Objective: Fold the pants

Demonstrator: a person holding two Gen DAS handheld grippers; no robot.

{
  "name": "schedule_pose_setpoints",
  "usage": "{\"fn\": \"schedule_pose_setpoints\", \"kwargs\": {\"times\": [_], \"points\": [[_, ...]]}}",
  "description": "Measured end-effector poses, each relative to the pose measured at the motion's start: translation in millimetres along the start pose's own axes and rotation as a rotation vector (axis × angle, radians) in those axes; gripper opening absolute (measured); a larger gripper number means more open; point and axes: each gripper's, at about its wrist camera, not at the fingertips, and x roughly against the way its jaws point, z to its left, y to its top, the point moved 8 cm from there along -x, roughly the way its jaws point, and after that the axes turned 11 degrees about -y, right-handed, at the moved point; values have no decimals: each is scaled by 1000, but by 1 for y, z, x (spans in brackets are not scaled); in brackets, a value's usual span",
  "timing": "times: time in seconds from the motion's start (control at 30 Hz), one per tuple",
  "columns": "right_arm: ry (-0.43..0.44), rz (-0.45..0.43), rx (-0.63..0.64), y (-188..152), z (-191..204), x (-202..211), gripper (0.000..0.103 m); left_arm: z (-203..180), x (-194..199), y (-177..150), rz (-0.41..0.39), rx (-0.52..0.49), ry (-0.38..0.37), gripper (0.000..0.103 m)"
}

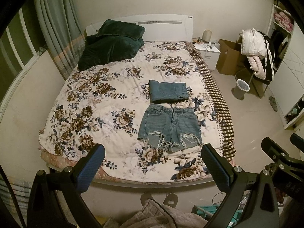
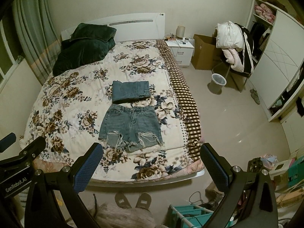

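Shorts (image 1: 169, 128) lie flat beyond both wide-spread grippers (image 1: 153, 156) (image 2: 152, 155)

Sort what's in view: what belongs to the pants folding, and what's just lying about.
Job: flat ripped denim shorts; folded denim piece; left tool and right tool, both open.

Lying about: green blanket; bin; cardboard box.

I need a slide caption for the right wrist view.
Open right gripper above the bed's foot, facing flat ripped denim shorts and folded jeans on a floral quilt.
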Motion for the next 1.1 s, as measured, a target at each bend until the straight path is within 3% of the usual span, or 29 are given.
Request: {"fn": "schedule_pose_setpoints", "kwargs": {"times": [1.1], "points": [[2,-6,-4,-3,0,4,103,-9,3,5,-4,1,-6,103]]}}
